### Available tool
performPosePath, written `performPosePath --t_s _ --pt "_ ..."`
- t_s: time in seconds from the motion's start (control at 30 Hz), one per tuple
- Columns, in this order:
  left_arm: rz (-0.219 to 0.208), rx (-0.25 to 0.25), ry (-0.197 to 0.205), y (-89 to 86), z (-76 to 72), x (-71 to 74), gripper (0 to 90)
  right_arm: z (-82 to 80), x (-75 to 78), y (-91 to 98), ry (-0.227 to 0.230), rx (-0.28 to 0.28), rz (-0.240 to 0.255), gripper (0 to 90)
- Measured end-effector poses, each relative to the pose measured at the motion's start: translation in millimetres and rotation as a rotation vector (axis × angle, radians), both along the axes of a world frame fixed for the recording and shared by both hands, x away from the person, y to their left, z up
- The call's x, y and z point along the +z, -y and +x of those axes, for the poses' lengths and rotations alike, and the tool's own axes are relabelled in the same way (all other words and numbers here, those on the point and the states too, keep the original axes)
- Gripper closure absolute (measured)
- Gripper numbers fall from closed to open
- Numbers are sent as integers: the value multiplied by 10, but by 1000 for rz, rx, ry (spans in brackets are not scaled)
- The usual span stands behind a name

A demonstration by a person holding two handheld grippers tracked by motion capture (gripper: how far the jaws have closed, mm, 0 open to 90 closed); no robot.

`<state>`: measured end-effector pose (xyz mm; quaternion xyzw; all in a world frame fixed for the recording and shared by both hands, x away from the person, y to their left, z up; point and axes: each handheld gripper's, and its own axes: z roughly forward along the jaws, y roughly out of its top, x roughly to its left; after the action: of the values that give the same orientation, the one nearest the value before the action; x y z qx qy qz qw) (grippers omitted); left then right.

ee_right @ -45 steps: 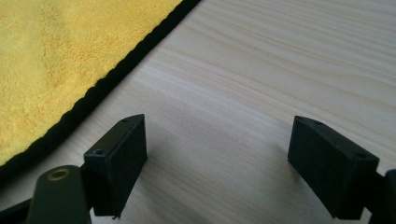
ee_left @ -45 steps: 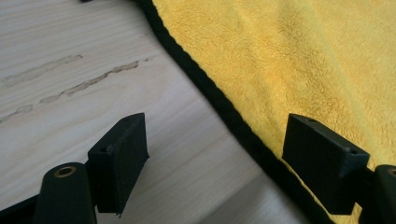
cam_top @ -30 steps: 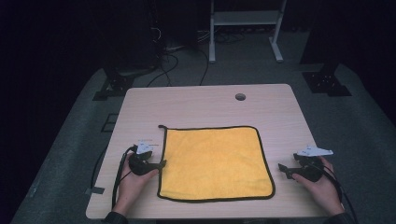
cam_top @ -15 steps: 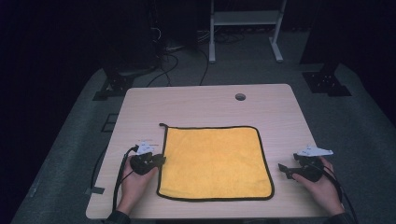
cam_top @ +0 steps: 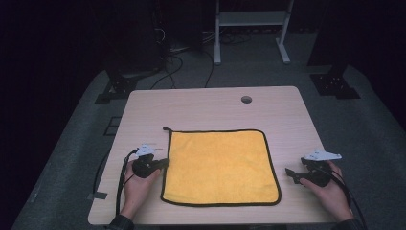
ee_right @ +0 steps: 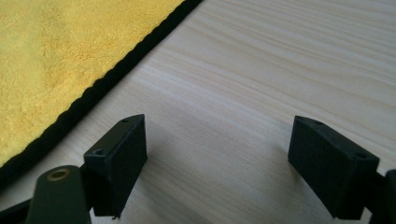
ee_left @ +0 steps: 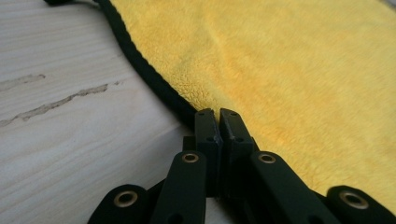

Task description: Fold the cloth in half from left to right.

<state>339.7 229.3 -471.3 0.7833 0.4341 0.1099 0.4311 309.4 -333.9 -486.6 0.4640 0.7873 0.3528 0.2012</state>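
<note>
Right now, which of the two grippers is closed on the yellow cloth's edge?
The left gripper, pinching the cloth's left black-trimmed edge; the right gripper sits open, off the cloth.

Yellow cloth (cam_top: 221,165) flat on table (cam_top: 210,108); left tongs (cam_top: 163,163) at its left edge; right tongs (cam_top: 290,173) apart.

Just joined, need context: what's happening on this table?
A person works a yellow cloth lying flat on the wooden table with two handheld grippers. The left gripper sits at the cloth's left edge; its jaws have just been closing and now meet on the black hem. The right gripper rests open on bare wood beside the right edge.
</note>
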Motion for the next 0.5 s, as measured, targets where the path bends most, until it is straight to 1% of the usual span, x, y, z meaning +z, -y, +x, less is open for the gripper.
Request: performPosePath --t_s 0.07,0.13,0.23,0.3,0.33,0.4,0.5 --pt "-35 -7 4 -6 -2 26 872 0 0 0 0 0 0 183" --pt "-62 -21 18 4 1 57 872 0 0 0 0 0 0 183" --pt "-89 -39 36 69 11 116 873 0 0 0 0 0 0 183" --pt "-98 -51 41 112 24 134 872 0 0 0 0 0 0 183" --pt "-109 -57 45 142 32 144 872 0 0 0 0 0 0 183" --pt "-123 -66 40 175 47 151 872 0 0 0 0 0 0 182" --pt "-129 -83 46 226 58 176 872 0 0 0 0 0 0 183"
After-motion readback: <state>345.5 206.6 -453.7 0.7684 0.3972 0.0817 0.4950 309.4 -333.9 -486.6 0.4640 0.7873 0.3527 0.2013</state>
